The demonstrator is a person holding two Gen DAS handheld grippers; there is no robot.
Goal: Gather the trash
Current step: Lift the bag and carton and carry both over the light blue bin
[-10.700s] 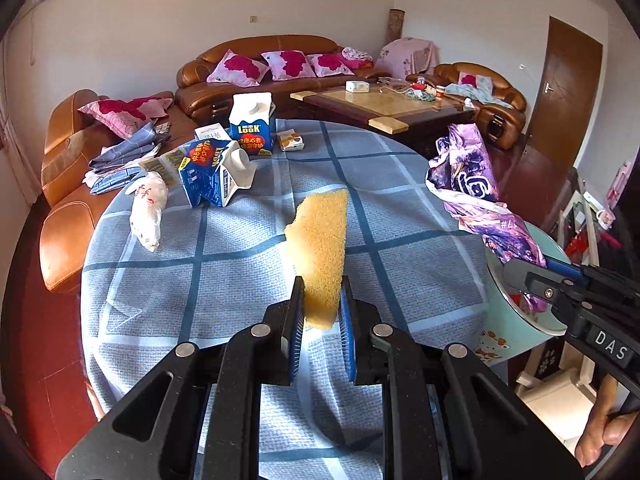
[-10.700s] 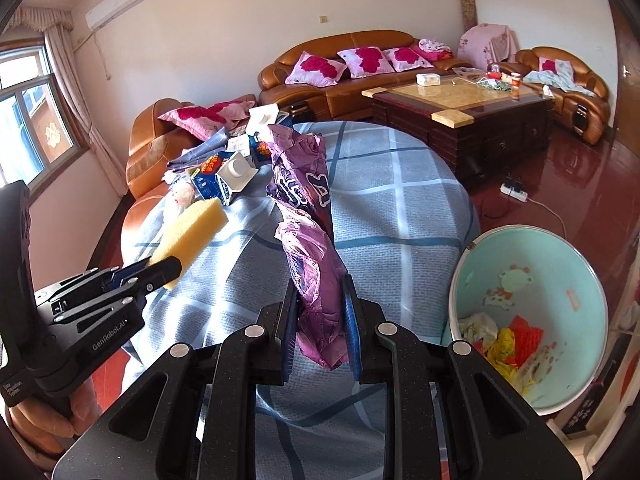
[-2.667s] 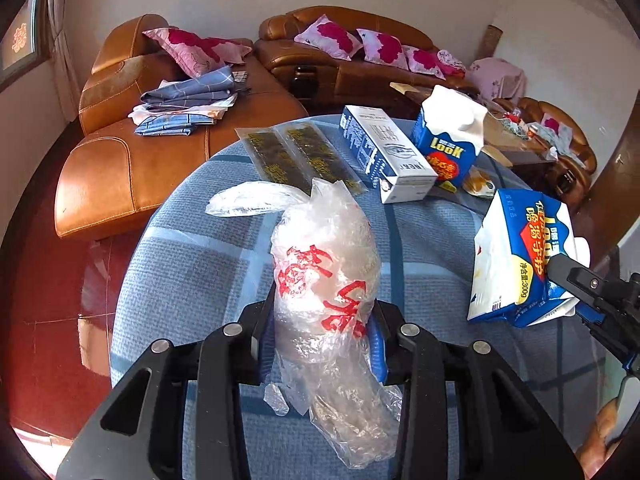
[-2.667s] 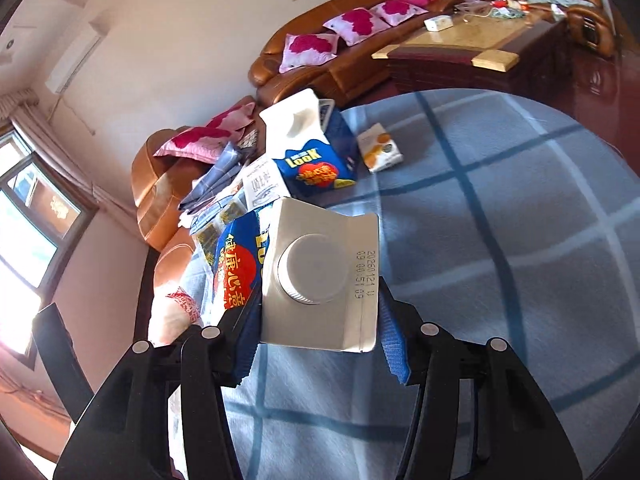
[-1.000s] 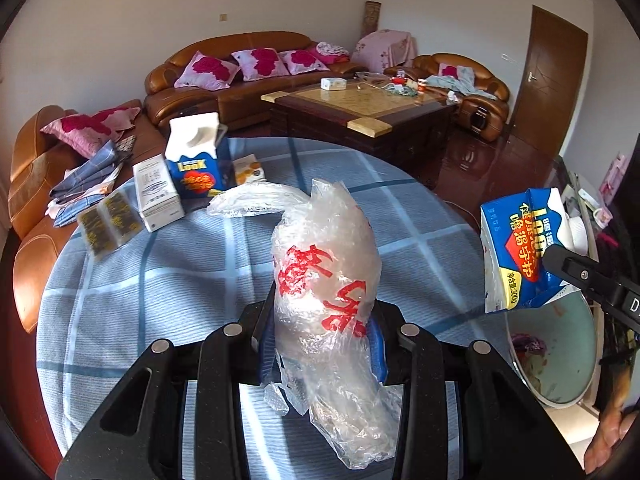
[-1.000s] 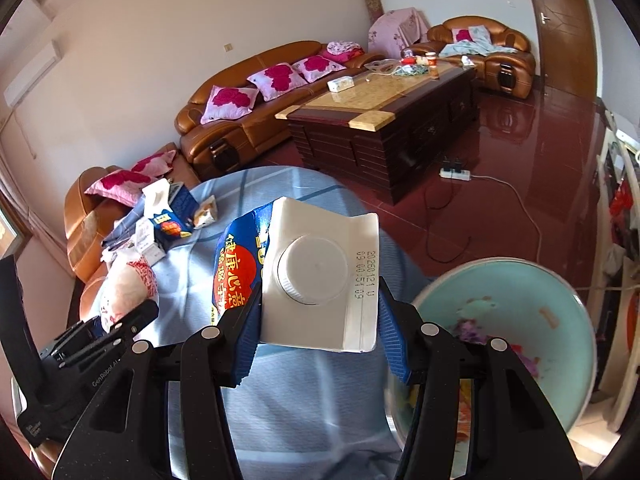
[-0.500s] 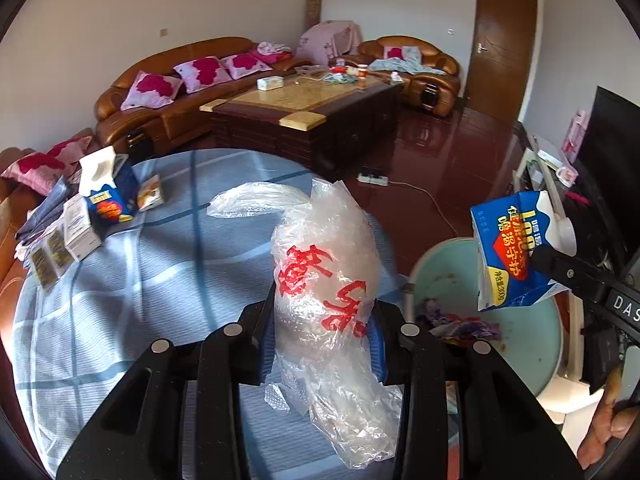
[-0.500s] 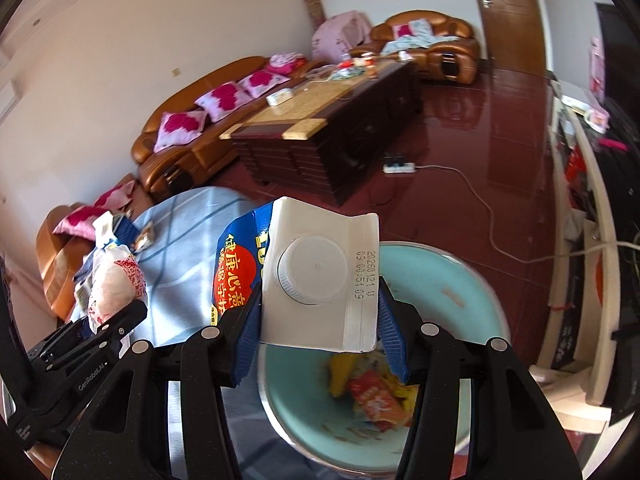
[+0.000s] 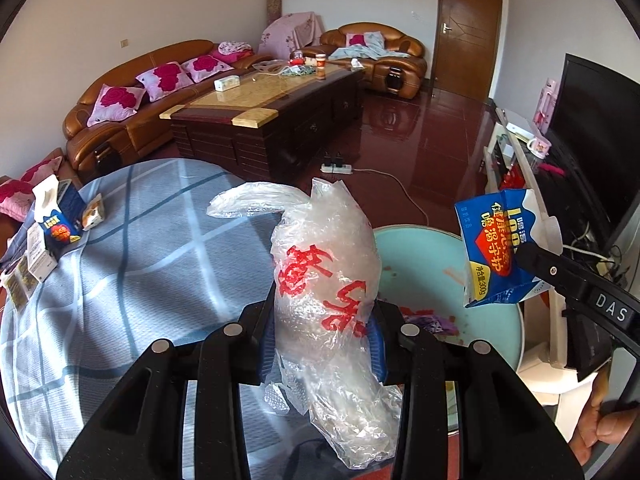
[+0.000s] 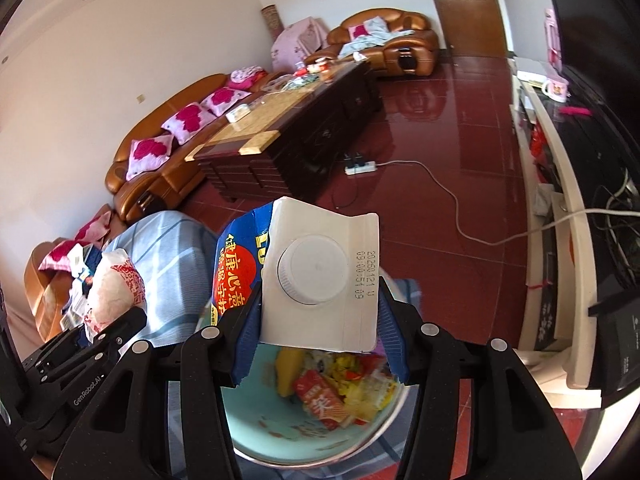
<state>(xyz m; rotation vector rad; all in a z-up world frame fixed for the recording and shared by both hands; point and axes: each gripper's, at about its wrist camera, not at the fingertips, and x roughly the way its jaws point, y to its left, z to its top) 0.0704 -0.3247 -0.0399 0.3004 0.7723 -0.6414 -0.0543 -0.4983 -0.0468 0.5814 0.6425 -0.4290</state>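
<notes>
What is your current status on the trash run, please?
Left gripper shut on plastic bag, beside the bin. Right gripper shut on blue milk carton, directly above teal trash bin. Nothing blocking the drop.

Two grippers, each holding one thing: the left gripper (image 9: 322, 344) has one plastic bag (image 9: 324, 280), the right gripper (image 10: 316, 332) one blue carton (image 10: 312, 276). One bin (image 10: 264, 424) stands below, with several wrappers in it, too jumbled to count. On the table (image 9: 132, 280) one more carton (image 9: 56, 216) stands, plus a few small packets. Three pink cushions (image 9: 160, 78) sit on the long sofa (image 9: 120, 128).
</notes>
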